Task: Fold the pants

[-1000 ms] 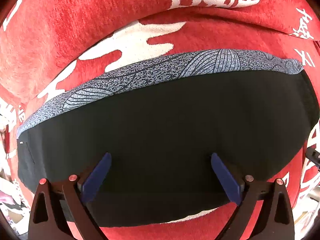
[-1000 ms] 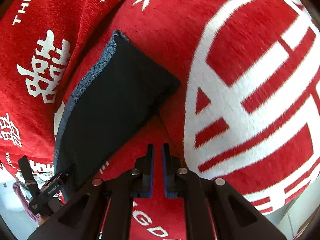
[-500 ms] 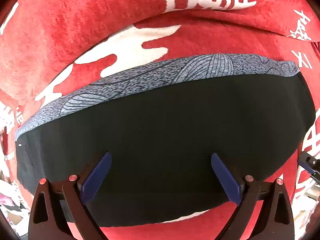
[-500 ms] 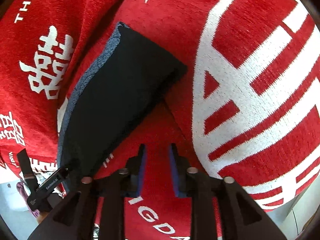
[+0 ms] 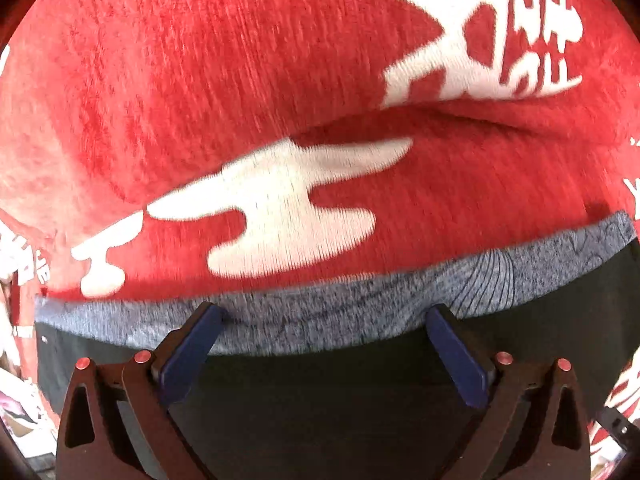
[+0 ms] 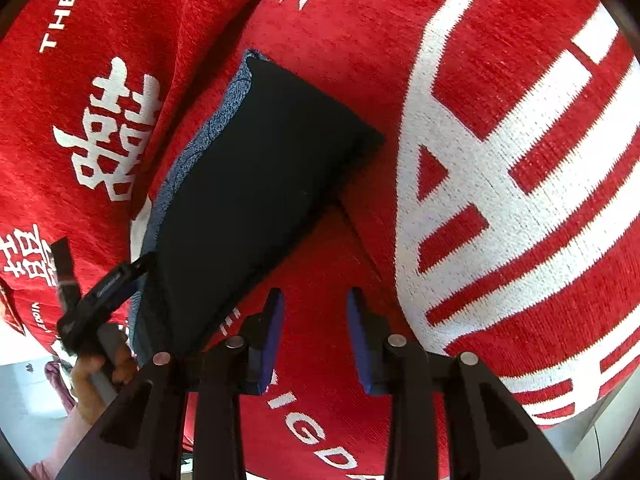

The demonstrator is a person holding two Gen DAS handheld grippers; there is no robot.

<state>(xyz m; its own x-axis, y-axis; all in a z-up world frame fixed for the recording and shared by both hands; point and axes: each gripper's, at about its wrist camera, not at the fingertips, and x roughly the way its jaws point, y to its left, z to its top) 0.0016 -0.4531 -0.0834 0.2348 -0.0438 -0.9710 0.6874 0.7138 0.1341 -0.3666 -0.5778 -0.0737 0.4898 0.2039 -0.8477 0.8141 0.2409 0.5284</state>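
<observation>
The folded pants [image 6: 256, 184] are a black bundle with a grey-blue patterned band [image 5: 360, 300] along one long edge, lying flat on a red blanket [image 6: 340, 60]. My left gripper [image 5: 323, 310] hangs over them, open wide, its fingertips [image 5: 212, 312] above the grey band and nothing pinched. From the right wrist view, the left gripper [image 6: 100, 292] sits at the pants' near left end, held by a hand [image 6: 92, 372]. My right gripper [image 6: 315, 296] stands partly open over bare red blanket, just off the pants' near edge, with nothing between its pads.
The red blanket has large white characters [image 5: 280, 208] and a big white striped emblem [image 6: 520, 184]. A fold ridge [image 5: 440, 116] runs across it beyond the pants. Pale floor [image 6: 24, 392] shows past the blanket's edge at the lower left.
The left gripper has travelled across the pants from the black part to the grey band, staying open. The right gripper's jaws have gone from shut to partly open.
</observation>
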